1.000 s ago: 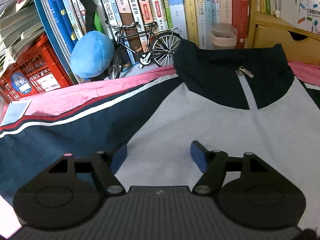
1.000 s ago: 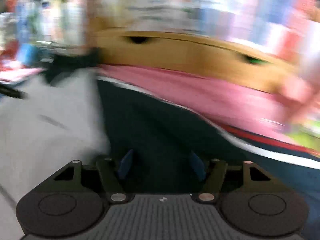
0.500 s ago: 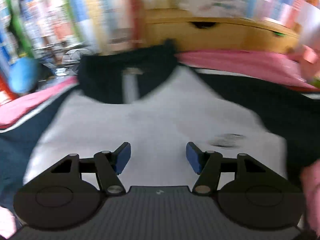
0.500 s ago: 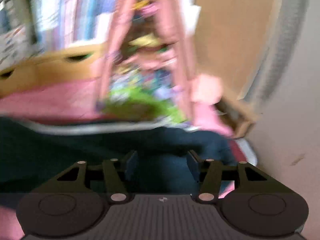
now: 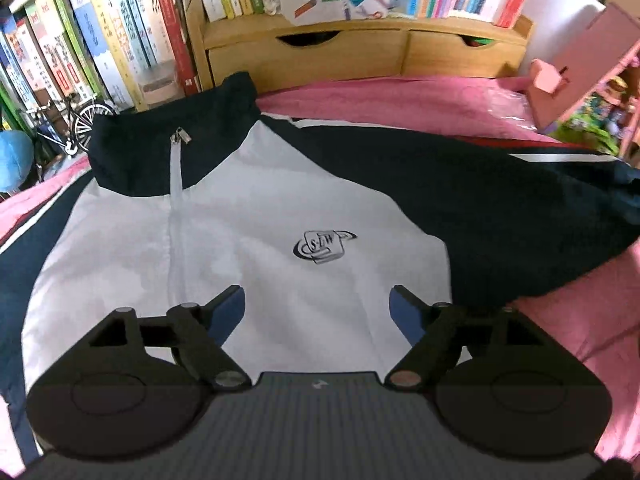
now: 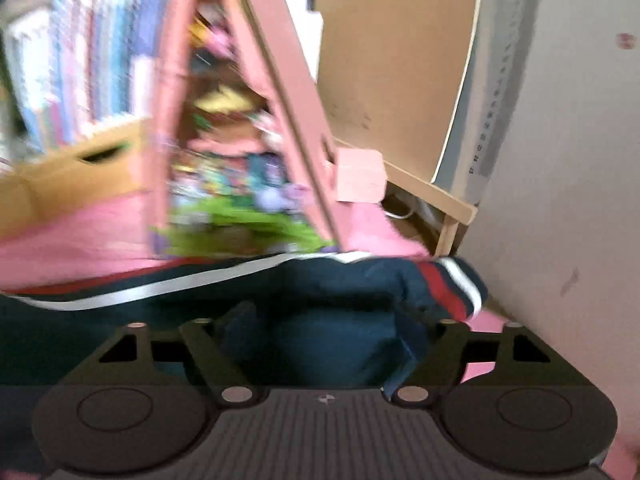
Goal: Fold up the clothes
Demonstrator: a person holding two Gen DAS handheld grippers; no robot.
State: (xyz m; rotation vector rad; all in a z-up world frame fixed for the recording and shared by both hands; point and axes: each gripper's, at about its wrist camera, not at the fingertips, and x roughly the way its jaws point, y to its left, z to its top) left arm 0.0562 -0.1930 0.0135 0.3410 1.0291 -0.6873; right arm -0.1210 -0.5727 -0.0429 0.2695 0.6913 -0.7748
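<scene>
Across the pink cover [image 5: 400, 98] a white and navy zip-up jacket [image 5: 248, 232] is spread face up, its collar [image 5: 168, 120] at the far edge by the wooden drawer unit [image 5: 360, 52] and the row of books [image 5: 120, 28], its sleeves stretched out to left and right. The left gripper [image 5: 316, 306] hangs over the white chest panel, just right of the zip, and its jaws, which have just been opening, are spread with only flat cloth seen below them and nothing pinched. The right gripper [image 6: 326, 328] is held over the navy end of the right sleeve [image 6: 320, 304], near its red and white striped cuff [image 6: 448, 288], beside the pink toy house [image 6: 248, 120]; its jaws have likewise just been opening and are seen spread, with cloth lying between them but, as far as the blurred view allows, not pressed. The step in hand is judged to be the taking up of the right sleeve for folding across the chest. It would be done well if the cuff were pinched through both layers, lifted only enough to clear the cover, and carried leftward in a straight line, so that the fold falls along the shoulder seam. The body should be pinned or steadied by the left gripper near that seam, lest the whole jacket be dragged. The zip should be kept straight, since every later fold is squared against it.
</scene>
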